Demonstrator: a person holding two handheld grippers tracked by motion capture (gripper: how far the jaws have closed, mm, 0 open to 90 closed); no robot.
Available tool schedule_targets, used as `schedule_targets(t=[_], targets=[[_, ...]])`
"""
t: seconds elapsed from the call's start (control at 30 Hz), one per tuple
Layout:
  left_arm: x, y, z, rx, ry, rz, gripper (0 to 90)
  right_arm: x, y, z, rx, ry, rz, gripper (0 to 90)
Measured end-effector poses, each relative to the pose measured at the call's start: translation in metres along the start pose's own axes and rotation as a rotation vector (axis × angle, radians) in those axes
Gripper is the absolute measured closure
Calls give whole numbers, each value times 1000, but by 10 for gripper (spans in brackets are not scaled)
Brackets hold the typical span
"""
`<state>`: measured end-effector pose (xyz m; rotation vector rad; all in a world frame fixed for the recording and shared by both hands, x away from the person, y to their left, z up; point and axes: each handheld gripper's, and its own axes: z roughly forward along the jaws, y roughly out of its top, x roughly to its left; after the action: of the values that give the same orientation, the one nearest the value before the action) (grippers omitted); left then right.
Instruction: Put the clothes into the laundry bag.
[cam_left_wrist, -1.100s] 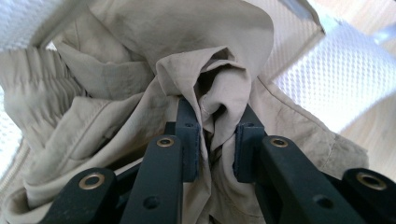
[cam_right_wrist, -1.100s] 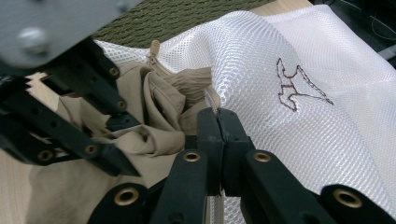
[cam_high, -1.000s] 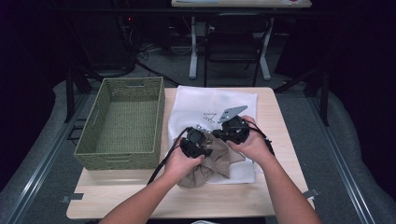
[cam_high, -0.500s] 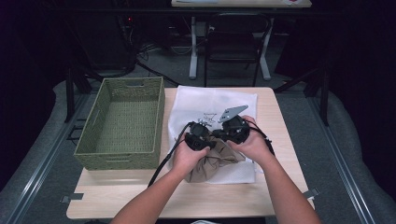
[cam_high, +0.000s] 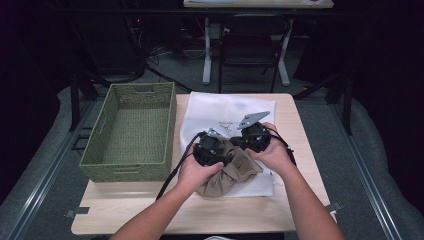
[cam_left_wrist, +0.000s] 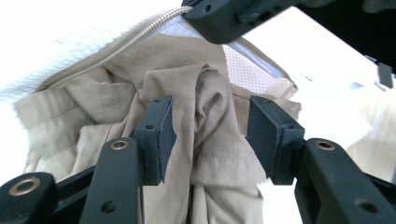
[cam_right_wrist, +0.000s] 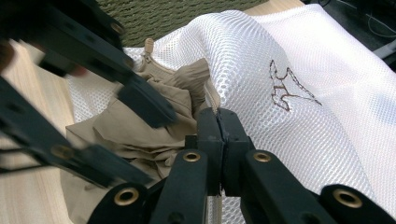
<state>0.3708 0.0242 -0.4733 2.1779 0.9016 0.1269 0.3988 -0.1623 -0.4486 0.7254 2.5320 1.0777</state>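
A tan garment (cam_high: 232, 172) lies bunched at the mouth of a white mesh laundry bag (cam_high: 220, 110), partly inside it. My left gripper (cam_high: 220, 152) is over the heap. In the left gripper view its jaws have just been opening: the left gripper (cam_left_wrist: 212, 135) stands open, with a fold of the garment (cam_left_wrist: 205, 88) loose between the pads. My right gripper (cam_high: 246, 142) is beside it, shut on the bag's zip edge. In the right gripper view the right gripper (cam_right_wrist: 218, 116) pinches that edge of the mesh bag (cam_right_wrist: 289, 56) above the garment (cam_right_wrist: 140, 126).
A green woven basket (cam_high: 172, 125) with nothing in it stands at the table's left, touching the bag's side. Bare wooden tabletop (cam_high: 200, 212) runs along the near edge. Chairs and table legs stand on the dark floor beyond.
My left hand has edged slightly toward the right gripper and the bag's mouth. The right hand has kept still, holding the bag's edge.
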Motion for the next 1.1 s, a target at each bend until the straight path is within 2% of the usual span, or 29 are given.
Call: schedule_targets(t=[0.1,0.13,0.17,0.23,0.33,0.37,0.57,0.8,0.97,1.03,1.1], targets=[[4,-6,-14,-8,28,-3,509,0,0,-1,-4,-6,-1,893],[4,-6,-14,-8,28,-3,510,0,0,-1,-4,-6,-1,893],[9,-11,-21,-8,57,-3,513,0,0,-2,-8,-6,-2,893],[15,-14,-26,-8,76,-8,523,0,1,-2,-10,-8,1,893],[22,-17,-29,-12,86,-28,532,1,1,-2,-18,-13,3,893],[28,-20,-31,-18,101,-46,534,0,2,-2,-25,-17,-2,893],[35,-22,-32,-13,121,-44,539,1,3,-3,-38,-22,2,893],[41,-22,-21,9,153,-50,529,0,6,-7,-58,-26,0,893],[53,-21,2,31,164,-99,531,-1,6,-10,-69,-27,4,894],[56,-21,8,33,171,-100,560,-2,6,-10,-71,-26,6,893],[56,-21,13,42,171,-97,638,-2,6,-10,-71,-25,8,894]])
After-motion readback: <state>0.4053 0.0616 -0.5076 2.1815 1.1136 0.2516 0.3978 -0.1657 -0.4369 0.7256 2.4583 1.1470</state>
